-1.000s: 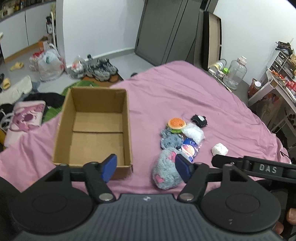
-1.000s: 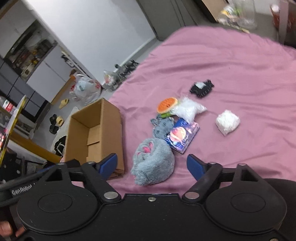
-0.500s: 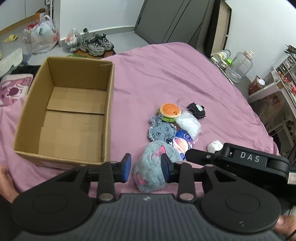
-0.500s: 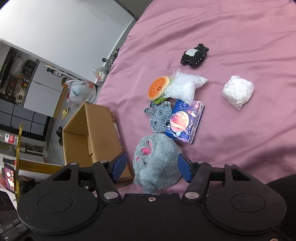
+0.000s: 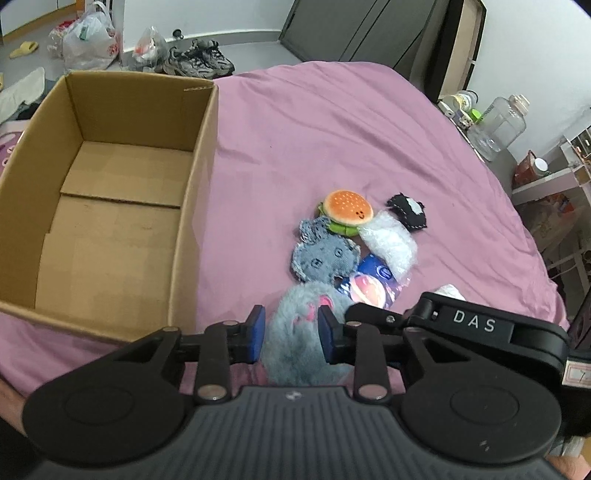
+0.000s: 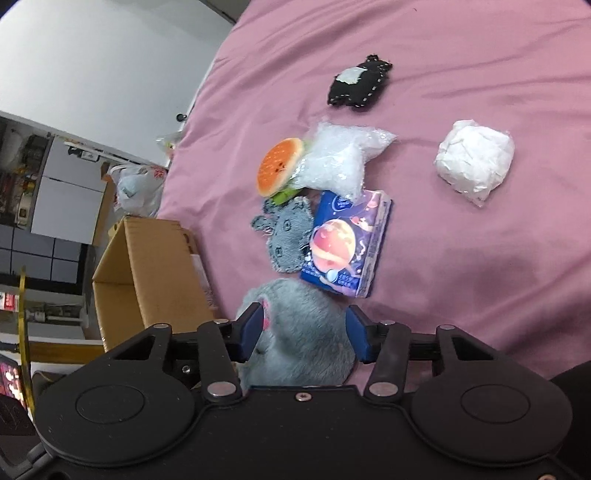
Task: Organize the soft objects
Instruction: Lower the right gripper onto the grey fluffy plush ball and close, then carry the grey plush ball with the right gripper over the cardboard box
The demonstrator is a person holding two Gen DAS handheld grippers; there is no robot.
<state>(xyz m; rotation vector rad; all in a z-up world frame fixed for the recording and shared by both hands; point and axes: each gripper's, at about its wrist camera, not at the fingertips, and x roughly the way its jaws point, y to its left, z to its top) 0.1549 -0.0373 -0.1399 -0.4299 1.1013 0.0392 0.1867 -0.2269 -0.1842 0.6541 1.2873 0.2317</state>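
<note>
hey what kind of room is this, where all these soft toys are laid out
Most likely a bedroom in a lived-in home. The toys lie on a bed with a pink sheet, a pair of grey worn sneakers and tied plastic shopping bags sit on the floor beyond, and a dark grey wardrobe stands against the wall.

Left gripper (image 5: 290,334) clamped; right gripper (image 6: 303,332) jaws closing.

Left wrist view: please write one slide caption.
Left gripper shut on grey furry plush, beside an empty cardboard box on a pink bedsheet.
</note>
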